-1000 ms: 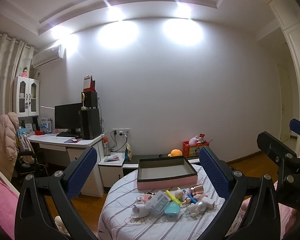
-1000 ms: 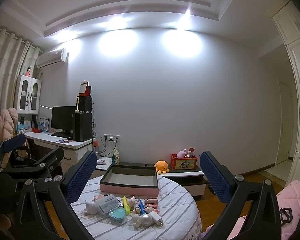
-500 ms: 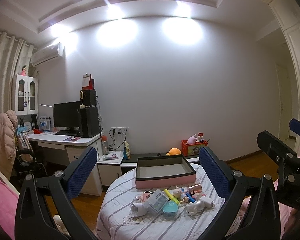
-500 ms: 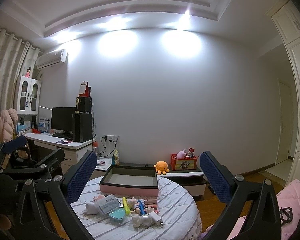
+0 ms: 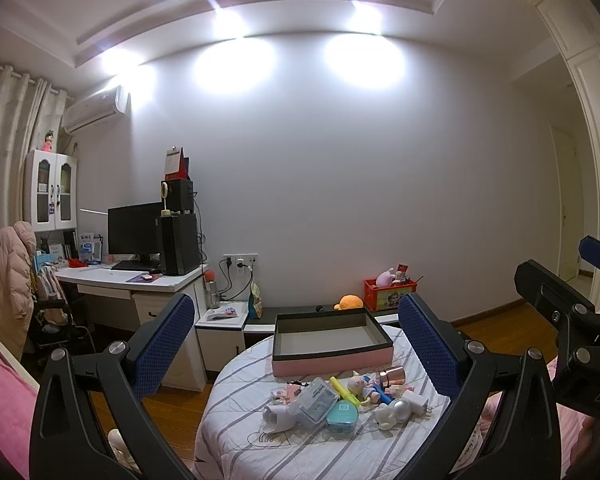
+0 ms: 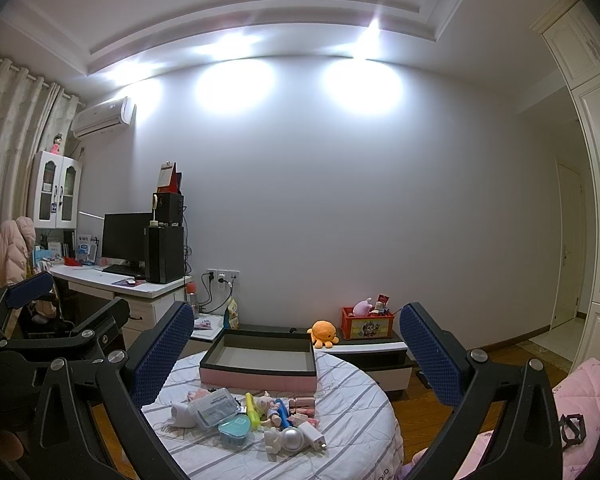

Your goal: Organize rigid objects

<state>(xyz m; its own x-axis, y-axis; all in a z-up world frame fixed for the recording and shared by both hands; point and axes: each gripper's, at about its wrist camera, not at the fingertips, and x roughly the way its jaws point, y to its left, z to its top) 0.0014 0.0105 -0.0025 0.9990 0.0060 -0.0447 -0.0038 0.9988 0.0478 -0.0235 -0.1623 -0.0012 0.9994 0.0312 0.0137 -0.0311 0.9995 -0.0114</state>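
A round table [image 5: 236, 436] [image 6: 364, 412] with a striped cloth carries a pile of small items: a clear plastic case [image 5: 314, 398] [image 6: 216, 404], a teal box [image 5: 342, 418] [image 6: 236, 428], a yellow marker [image 5: 344, 390] [image 6: 253, 410], a small doll [image 5: 362, 386] [image 6: 270, 404] and a white charger [image 5: 418, 402] [image 6: 314, 436]. Behind the pile sits an empty pink tray with dark walls [image 5: 332, 364] [image 6: 256, 378]. My left gripper [image 5: 296, 346] is open, held well back from the table. My right gripper [image 6: 296, 354] is open too, empty, also away from the pile.
A white desk [image 5: 132, 284] with a monitor and speakers stands at the left. A low cabinet [image 6: 380, 350] behind the table holds an orange plush [image 6: 323, 332] and a red crate [image 6: 366, 326]. Pink bedding [image 6: 588, 400] lies at the right. Wooden floor surrounds the table.
Both views have shifted slightly; the table and tray sit a little lower and closer in the left wrist view. Both grippers remain open.
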